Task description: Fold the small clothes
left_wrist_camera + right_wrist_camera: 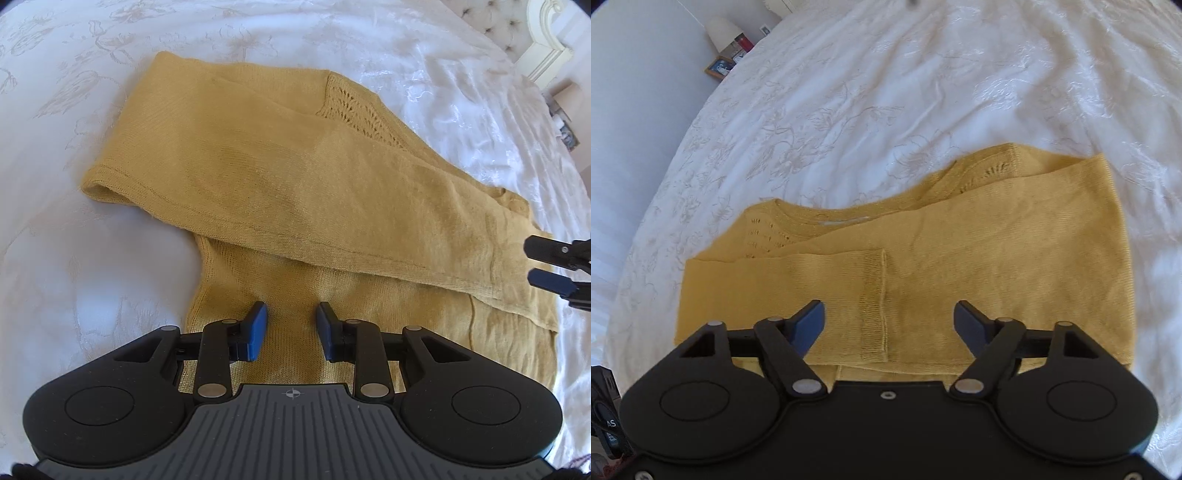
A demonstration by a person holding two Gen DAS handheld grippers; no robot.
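Both tongs hang nearest the lens, released and grasping nothing: the left tongs narrowly parted over the near hem, the right tongs spread wide above a ribbed cuff. Beneath everything spreads the bed, its white cover embroidered with pale flowers and lightly rumpled. On it lies the mustard sweater, a soft fine knit with openwork lace at the shoulder, sleeves crossed over the body. Probably the bottom fold comes next; pinch both hem corners evenly and lift together, so the loose knit doesn't stretch or skew.
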